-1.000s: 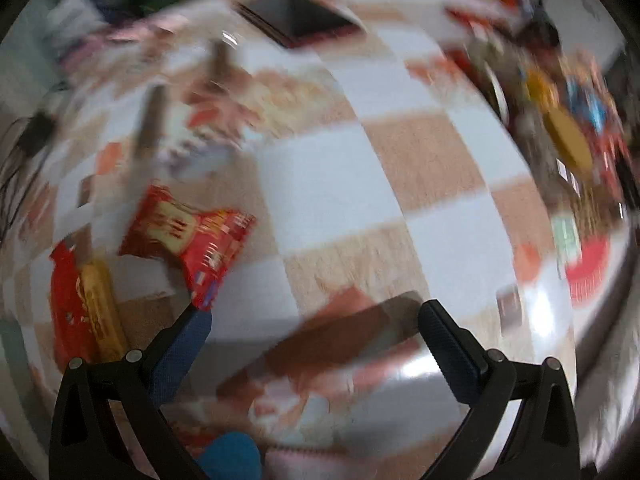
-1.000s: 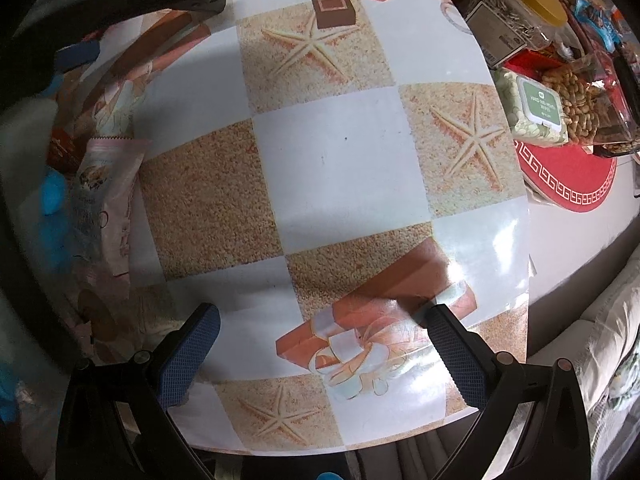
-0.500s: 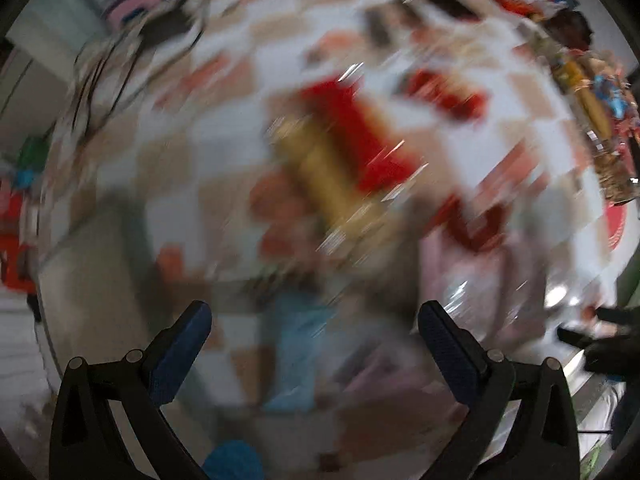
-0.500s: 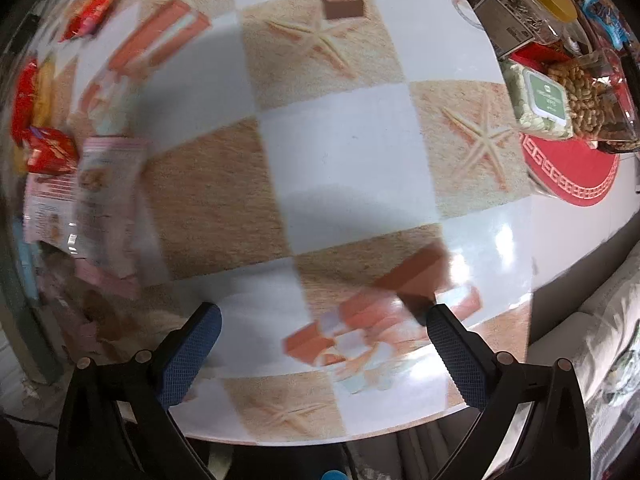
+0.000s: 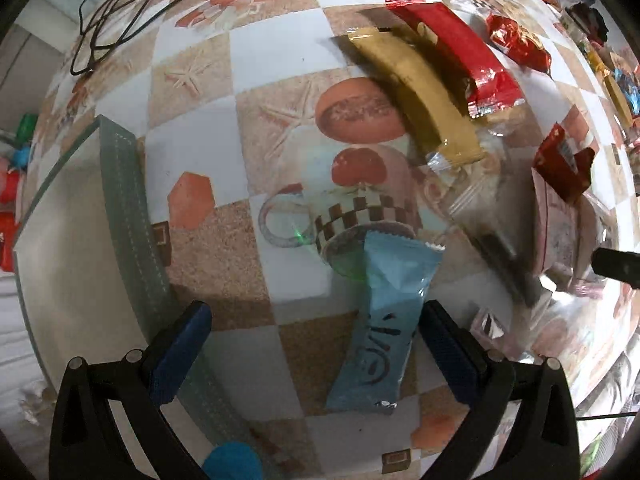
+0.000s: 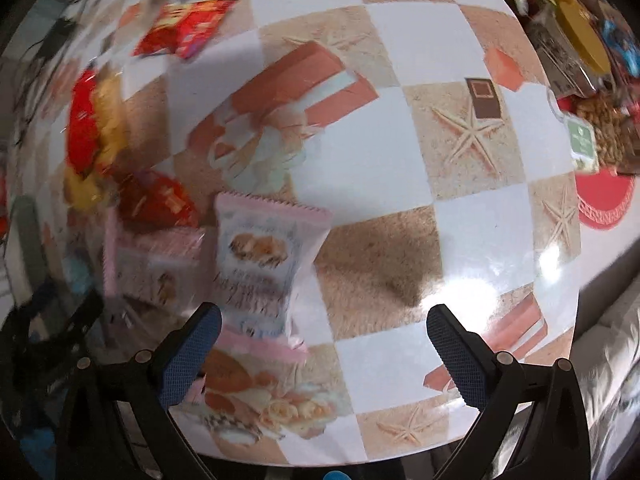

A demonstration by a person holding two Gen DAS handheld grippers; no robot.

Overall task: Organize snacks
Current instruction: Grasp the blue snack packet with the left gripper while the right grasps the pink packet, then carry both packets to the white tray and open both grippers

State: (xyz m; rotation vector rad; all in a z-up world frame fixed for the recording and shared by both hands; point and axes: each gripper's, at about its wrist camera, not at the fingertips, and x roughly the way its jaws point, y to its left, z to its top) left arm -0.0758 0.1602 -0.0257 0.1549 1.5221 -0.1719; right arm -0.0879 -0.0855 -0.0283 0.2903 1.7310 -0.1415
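— Checkered tabletop (image 5: 192, 60) with starfish and gift-box prints, glossy under a glass sheet; how far along is the tidying?

— Early, I'd judge. The snacks lie scattered with no group or row formed. The light blue packet (image 5: 384, 328) lies flat close to the near edge, between the fingers of the left hand-held gripper (image 5: 312, 344), whose jaws are spread wide and pinch nothing; the right finger is just beside the wrapper.

— And around it?

— Farther in, a gold bar (image 5: 416, 88) overlaps a red bar (image 5: 456, 44), with a crumpled red wrapper (image 5: 520, 44) toward the far right. Clear and pink packets sit along the right side. A black cable (image 5: 104, 20) trails at the far left corner.

— The other side?

— The right hand-held gripper (image 6: 324, 336) is also spread and empty. Its left finger is over the bottom edge of a pink biscuit packet (image 6: 264, 256); a second pink packet (image 6: 156, 260) lies beside that, red wrappers beyond, all blurred. Jars of nuts (image 6: 604, 140) crowd the far right edge.

— Any writing?

— Dark strokes on the blue packet, not legible. Print on the pink packet is smeared. A green label (image 6: 582, 144) on one jar is too small to read.
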